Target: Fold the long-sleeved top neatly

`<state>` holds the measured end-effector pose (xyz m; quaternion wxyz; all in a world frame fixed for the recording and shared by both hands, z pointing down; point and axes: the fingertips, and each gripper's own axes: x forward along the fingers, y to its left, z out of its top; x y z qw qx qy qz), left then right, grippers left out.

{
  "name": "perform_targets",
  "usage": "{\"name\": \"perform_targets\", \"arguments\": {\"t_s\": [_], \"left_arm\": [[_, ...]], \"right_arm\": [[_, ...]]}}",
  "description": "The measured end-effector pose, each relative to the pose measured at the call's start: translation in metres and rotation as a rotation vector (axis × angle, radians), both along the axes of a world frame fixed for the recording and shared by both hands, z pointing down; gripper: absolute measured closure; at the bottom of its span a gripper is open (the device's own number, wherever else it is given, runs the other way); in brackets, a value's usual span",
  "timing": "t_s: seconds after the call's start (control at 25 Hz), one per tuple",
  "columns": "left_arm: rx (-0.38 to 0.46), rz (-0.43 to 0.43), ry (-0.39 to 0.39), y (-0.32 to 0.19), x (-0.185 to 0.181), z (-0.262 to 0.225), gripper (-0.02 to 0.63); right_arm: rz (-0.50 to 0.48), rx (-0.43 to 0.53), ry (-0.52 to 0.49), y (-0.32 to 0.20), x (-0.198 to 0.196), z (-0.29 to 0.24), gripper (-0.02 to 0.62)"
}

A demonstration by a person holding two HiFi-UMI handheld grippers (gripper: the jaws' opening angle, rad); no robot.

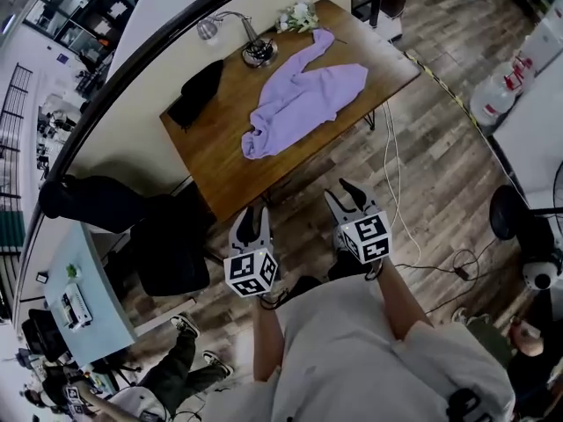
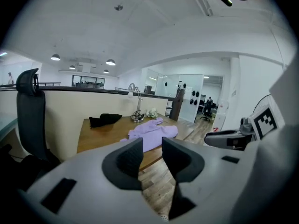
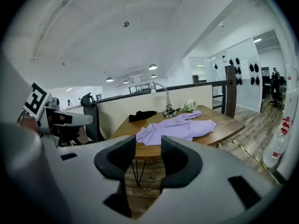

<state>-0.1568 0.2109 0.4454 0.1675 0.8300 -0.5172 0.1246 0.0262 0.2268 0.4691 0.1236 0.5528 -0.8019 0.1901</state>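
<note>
Lilac long-sleeved top (image 1: 308, 90): unfolded and rumpled, lying on the wooden bench (image 1: 211, 161), running diagonally across the middle of the surface. One sleeve (image 1: 318, 42) stretches toward the far end. The opposite end is bunched into a wrinkled heap. The body sits close to the bench edge nearest the person.

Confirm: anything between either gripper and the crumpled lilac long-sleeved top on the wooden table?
Nothing visible. Left gripper and right gripper, both open and empty, face the lilac long-sleeved top across floor and bare wooden table. Black cloth and chrome lamp sit beyond it.
</note>
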Motion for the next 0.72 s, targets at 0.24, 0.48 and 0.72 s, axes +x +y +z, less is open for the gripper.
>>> {"name": "perform_targets", "arguments": {"t_s": [0.24,0.48,0.72], "left_arm": [[-0.009,-0.029,-0.054,-0.024,0.023,-0.003,0.472],[-0.015,-0.045,-0.075,-0.044,0.030,0.000,0.476],[-0.019,-0.032,-0.094,-0.068,0.025,0.007,0.479]], "right_arm": [[-0.061,0.006,-0.018,-0.031,0.026,-0.002,0.419],[-0.093,0.018,-0.006,-0.058,0.040,-0.001,0.420],[-0.131,0.020,0.017,-0.078,0.025,0.003,0.428]]}}
